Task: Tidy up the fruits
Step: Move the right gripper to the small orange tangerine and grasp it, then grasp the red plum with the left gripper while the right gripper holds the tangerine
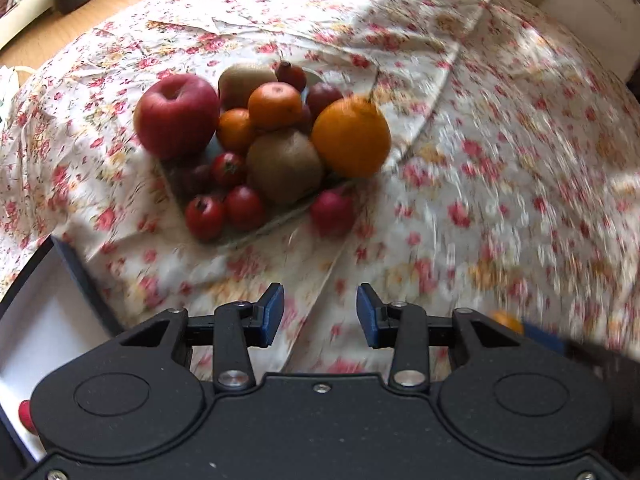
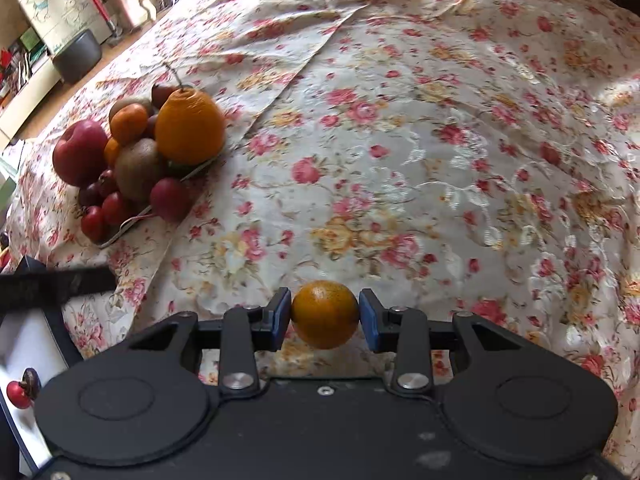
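Note:
A pile of fruit sits on a flat glass plate (image 1: 256, 232) on the flowered cloth: a red apple (image 1: 176, 114), a big orange (image 1: 352, 136), a kiwi (image 1: 284, 166), small tangerines (image 1: 274, 106) and several small red fruits (image 1: 204, 216). My left gripper (image 1: 320, 316) is open and empty, hovering short of the plate. My right gripper (image 2: 325, 316) is shut on a small tangerine (image 2: 325, 314), held above the cloth to the right of the pile (image 2: 140, 160). That tangerine also shows blurred in the left wrist view (image 1: 507, 322).
A white box with dark rim (image 1: 44, 320) lies at the near left and holds a small red fruit (image 2: 18, 394). A dark strap (image 2: 56, 280) crosses above it. A grey stool (image 2: 78, 56) and shelves stand on the floor beyond.

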{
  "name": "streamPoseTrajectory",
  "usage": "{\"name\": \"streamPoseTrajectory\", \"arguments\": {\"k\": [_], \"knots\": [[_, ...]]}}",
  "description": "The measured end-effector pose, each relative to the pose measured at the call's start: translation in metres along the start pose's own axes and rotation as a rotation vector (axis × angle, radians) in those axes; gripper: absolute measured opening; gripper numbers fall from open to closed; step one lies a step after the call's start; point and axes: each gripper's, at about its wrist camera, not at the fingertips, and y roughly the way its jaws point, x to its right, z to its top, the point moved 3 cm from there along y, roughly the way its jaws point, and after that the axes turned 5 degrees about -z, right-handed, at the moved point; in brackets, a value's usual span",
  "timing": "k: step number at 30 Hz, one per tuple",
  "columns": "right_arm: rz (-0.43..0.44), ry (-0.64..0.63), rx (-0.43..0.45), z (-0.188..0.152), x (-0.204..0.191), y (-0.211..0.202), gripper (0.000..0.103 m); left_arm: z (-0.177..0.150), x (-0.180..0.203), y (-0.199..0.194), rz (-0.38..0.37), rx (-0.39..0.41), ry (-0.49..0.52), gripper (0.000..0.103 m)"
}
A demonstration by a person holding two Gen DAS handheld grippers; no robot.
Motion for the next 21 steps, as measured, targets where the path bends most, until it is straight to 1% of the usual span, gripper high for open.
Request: {"name": "streamPoseTrajectory", "arguments": {"k": [2, 7, 10, 14, 17, 19, 21], "knots": [[0.002, 0.01, 0.007, 0.0, 0.005, 0.0, 0.038, 0.01, 0.003, 0.007, 0.016, 0.014, -0.023, 0.048], [0.014, 0.01, 0.008, -0.003, 0.011, 0.004, 0.038, 0.027, 0.012, 0.025, 0.047, 0.044, -0.043, 0.048], [0.025, 0.011, 0.005, -0.005, 0.013, 0.008, 0.038, 0.034, 0.019, 0.036, 0.076, 0.051, -0.038, 0.048], [0.033, 0.01, 0.015, -0.005, 0.015, 0.005, 0.038, 0.038, 0.023, 0.052, 0.137, 0.051, -0.047, 0.048], [0.038, 0.01, 0.018, -0.006, 0.015, 0.006, 0.038, 0.039, 0.024, 0.063, 0.158, 0.041, -0.071, 0.048], [0.039, 0.009, 0.021, -0.006, 0.015, 0.006, 0.038, 0.039, 0.027, 0.069, 0.203, 0.045, -0.081, 0.048], [0.04, 0.01, 0.023, -0.007, 0.016, 0.005, 0.038, 0.038, 0.029, 0.076, 0.214, 0.036, -0.079, 0.048]]}}
